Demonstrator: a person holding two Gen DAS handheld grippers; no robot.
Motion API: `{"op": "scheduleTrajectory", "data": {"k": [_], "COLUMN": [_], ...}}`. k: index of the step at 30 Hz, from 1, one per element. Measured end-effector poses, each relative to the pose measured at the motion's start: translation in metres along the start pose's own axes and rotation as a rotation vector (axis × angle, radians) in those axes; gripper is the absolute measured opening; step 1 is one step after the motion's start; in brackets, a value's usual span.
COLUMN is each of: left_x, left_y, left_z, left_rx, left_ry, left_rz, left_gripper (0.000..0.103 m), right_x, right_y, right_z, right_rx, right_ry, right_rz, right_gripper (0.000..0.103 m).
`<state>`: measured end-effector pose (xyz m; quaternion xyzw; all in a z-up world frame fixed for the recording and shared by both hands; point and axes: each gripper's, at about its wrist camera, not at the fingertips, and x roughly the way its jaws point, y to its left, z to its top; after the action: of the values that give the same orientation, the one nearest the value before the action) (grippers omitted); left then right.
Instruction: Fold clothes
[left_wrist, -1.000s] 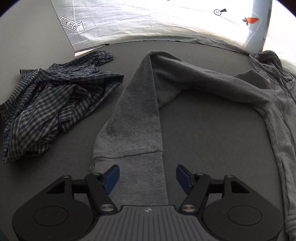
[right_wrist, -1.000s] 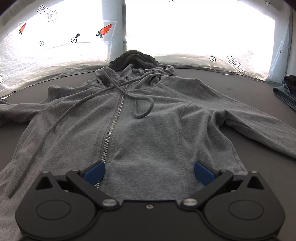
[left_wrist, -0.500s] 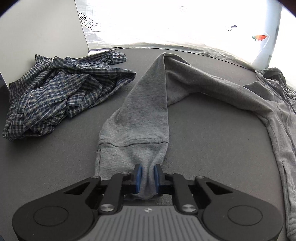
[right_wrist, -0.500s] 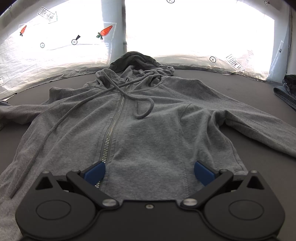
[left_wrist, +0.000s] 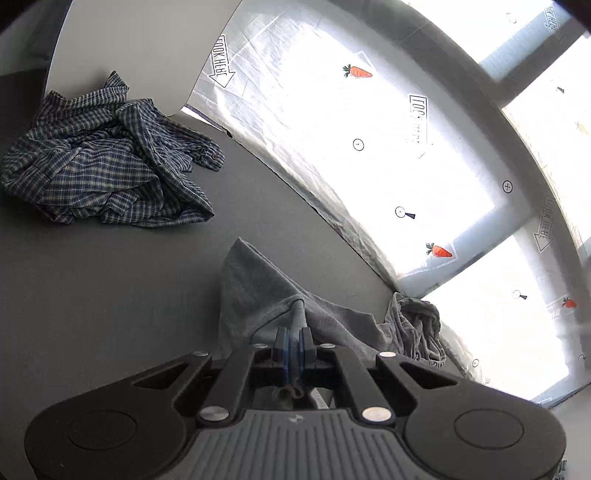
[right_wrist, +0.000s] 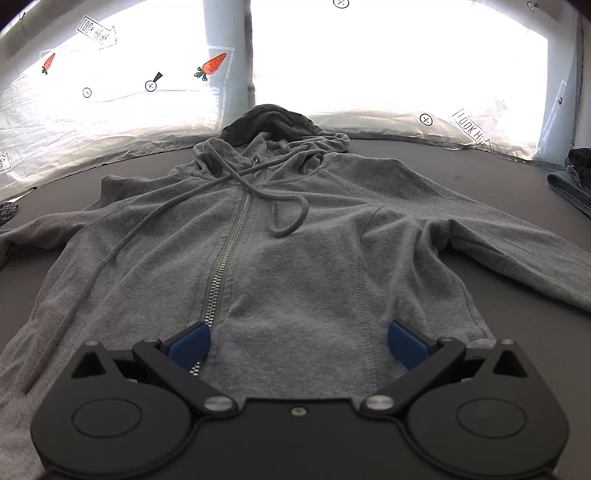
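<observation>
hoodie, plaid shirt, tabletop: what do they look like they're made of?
Hoodie: looks like heathered grey cotton-type jersey or fleece, matte, soft drape; metal-looking zipper, woven drawcord. The left gripper pinches its sleeve, which folds limply.
Plaid shirt: thin woven fabric, blue-and-white check, crumpled with sharp creases, probably cotton.
Tabletop: uniform dark grey, matte, no glare; exact material unclear.

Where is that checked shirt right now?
In the left wrist view, the checked shirt lies crumpled on the dark table at upper left, against the white board, apart from the grey hoodie sleeve.
</observation>
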<state>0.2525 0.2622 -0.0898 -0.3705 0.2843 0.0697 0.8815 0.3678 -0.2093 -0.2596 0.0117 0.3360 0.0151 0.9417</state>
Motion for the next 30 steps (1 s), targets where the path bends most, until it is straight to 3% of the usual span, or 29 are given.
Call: {"op": "scheduleTrajectory", "data": {"k": [5, 8, 10, 13, 15, 17, 20, 25, 27, 30], "left_x": [-0.032, -0.044, -0.048, -0.039, -0.024, -0.005, 0.025, 0.052, 0.058, 0.058], "left_y": [0.025, 0.059, 0.085, 0.1, 0.101, 0.097, 0.094, 0.101, 0.105, 0.105], "left_z": [0.029, 0.041, 0.048, 0.048, 0.039, 0.022, -0.005, -0.036, -0.043, -0.047], "left_rx": [-0.094, -0.23, -0.282, -0.254, -0.183, -0.07, 0.066, 0.139, 0.147, 0.143], "left_ry": [-0.138, -0.193, -0.223, -0.159, -0.094, -0.025, 0.071, 0.137, 0.146, 0.119], "left_rz": [0.076, 0.11, 0.175, 0.263, 0.319, 0.401, 0.524, 0.635, 0.654, 0.654], "left_gripper": [0.0, 0.0, 0.0, 0.0, 0.011, 0.041, 0.053, 0.079, 0.084, 0.08], "right_x": [-0.001, 0.0, 0.0, 0.0, 0.0, 0.0, 0.0, 0.0, 0.0, 0.0], "right_y": [0.0, 0.0, 0.001, 0.001, 0.001, 0.002, 0.002, 0.002, 0.002, 0.002], "right_z": [0.0, 0.0, 0.0, 0.0, 0.0, 0.0, 0.0, 0.0, 0.0, -0.001], "right_rx": [0.005, 0.004, 0.001, -0.002, -0.003, -0.004, -0.005, -0.007, -0.008, -0.008], "right_ry": [-0.002, -0.002, -0.001, 0.001, 0.001, 0.001, 0.002, 0.002, 0.002, 0.002], "right_rz": [0.004, 0.002, 0.0, -0.002, -0.003, -0.004, -0.005, -0.005, -0.005, -0.005], "right_gripper": [0.103, 0.103, 0.103, 0.103, 0.103, 0.103, 0.103, 0.103, 0.103, 0.103]}}
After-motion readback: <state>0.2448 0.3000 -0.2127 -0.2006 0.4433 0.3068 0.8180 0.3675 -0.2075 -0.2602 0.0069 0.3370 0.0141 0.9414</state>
